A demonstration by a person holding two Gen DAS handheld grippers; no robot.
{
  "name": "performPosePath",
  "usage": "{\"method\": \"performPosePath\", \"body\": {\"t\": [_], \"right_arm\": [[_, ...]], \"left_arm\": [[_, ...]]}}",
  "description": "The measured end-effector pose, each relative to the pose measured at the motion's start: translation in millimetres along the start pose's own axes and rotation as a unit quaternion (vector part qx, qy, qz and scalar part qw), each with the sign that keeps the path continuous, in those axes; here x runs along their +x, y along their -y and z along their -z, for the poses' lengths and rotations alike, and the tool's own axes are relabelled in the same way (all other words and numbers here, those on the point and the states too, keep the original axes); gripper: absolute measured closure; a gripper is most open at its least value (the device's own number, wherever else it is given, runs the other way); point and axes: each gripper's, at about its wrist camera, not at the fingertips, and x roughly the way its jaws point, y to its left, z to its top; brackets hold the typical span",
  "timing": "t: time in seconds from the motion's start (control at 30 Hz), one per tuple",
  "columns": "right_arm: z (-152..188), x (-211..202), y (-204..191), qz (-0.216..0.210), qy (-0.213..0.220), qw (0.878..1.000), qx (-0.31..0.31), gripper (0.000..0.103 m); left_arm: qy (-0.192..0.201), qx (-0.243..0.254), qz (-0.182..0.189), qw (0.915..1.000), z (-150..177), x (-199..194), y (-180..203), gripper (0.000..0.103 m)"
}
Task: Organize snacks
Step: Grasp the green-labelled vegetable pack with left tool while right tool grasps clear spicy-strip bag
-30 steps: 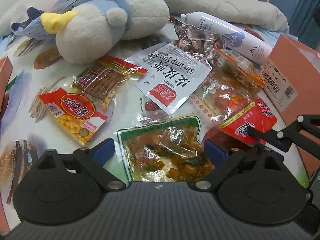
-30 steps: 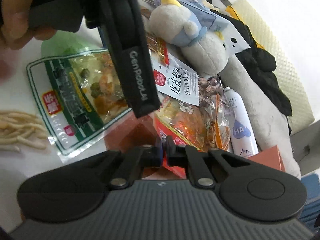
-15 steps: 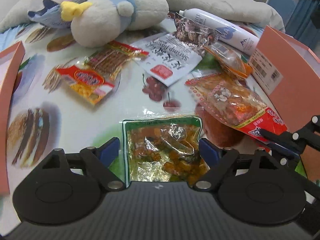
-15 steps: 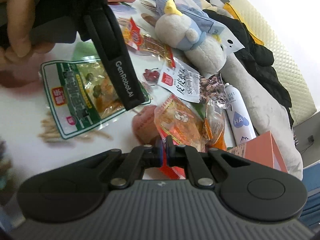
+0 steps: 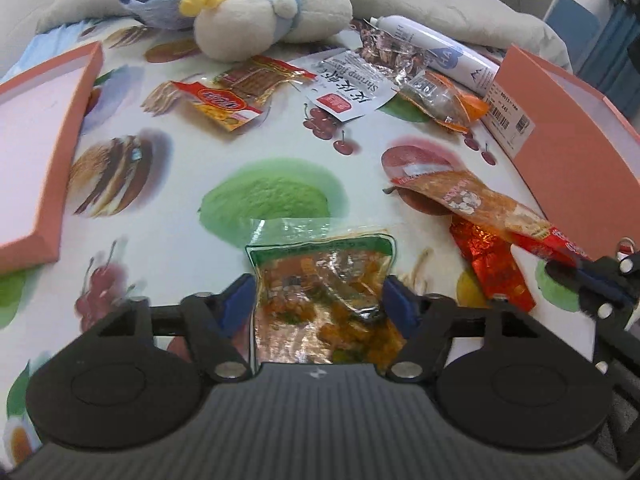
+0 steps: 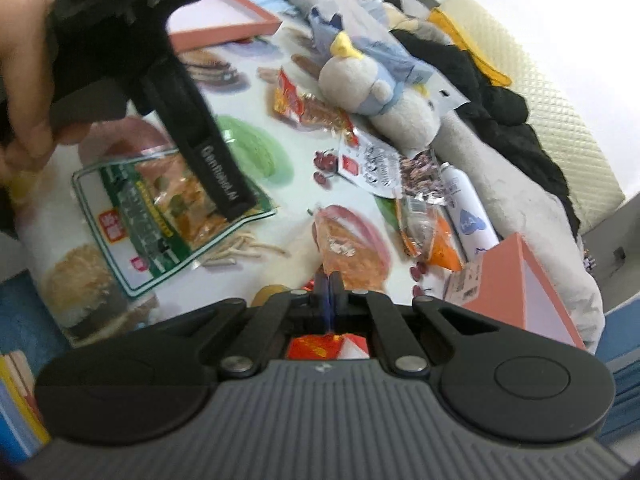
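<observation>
A clear snack packet with a green border (image 5: 320, 292) sits between the blue pads of my left gripper (image 5: 316, 300). The jaws are closing, and both pads touch its sides and squeeze it. The right wrist view shows the same packet (image 6: 144, 216) under the left gripper's finger (image 6: 216, 176), just above the printed tablecloth. My right gripper (image 6: 329, 284) is shut on the red end of an orange snack packet (image 6: 348, 256). In the left wrist view that packet (image 5: 480, 204) slopes up from the cloth to the right gripper (image 5: 576, 276).
A shallow orange lid (image 5: 40, 140) lies at the left and an orange box (image 5: 568, 128) stands at the right. Further back lie a shrimp-flavour packet (image 5: 348, 92), a corn packet (image 5: 224, 100), a small orange packet (image 5: 444, 100), a spray bottle (image 5: 436, 48) and a plush bird (image 5: 260, 12).
Both grippers pulled back towards the near edge with their packets. The left jaws narrowed onto the green-bordered packet. The orange packet slid out of the pile, lifted at its red end.
</observation>
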Motion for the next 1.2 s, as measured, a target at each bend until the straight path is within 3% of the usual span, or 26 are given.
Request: {"method": "performPosePath", "body": {"t": [0.17,0.5,0.53,0.57,0.63,0.67,0.77,0.93,1.1,1.2], "right_arm": [[5,-22,-3,-0.008,0.013,1.000,0.009,0.100],[23,-33,-23,-0.077,-0.019,0.996,0.049,0.094],[22,-33,-22,-0.090,-0.026,0.994,0.059,0.085],[21,-33,-19,-0.114,-0.030,0.990,0.076,0.064],[21,-37,-13,-0.135,-0.023,0.984,0.113,0.037],[20,-39,-9,-0.137,-0.019,0.981,0.133,0.030],[18,-38,6,-0.150,-0.018,0.970,0.191,0.030],[25,-16,35,-0.118,-0.037,0.948,0.294,0.025],[27,19,40,-0.066,-0.057,0.954,0.288,0.025],[28,34,43,-0.071,-0.064,0.951,0.293,0.025]], "left_arm": [[0.001,-0.009,-0.005,0.9999,14,-16,-3,0.038],[0.010,-0.039,-0.004,0.9992,33,-36,-19,0.040],[0.010,-0.040,-0.003,0.9992,33,-36,-19,0.040],[0.011,-0.040,-0.003,0.9992,33,-36,-20,0.040],[0.013,-0.041,0.000,0.9991,32,-36,-20,0.040],[0.013,-0.042,0.001,0.9990,31,-36,-21,0.040],[0.014,-0.047,0.006,0.9988,30,-35,-23,0.040],[0.012,-0.050,0.011,0.9986,27,-33,-24,0.040],[0.011,-0.054,0.013,0.9984,23,-30,-26,0.040],[0.011,-0.055,0.014,0.9983,20,-30,-24,0.040]]}}
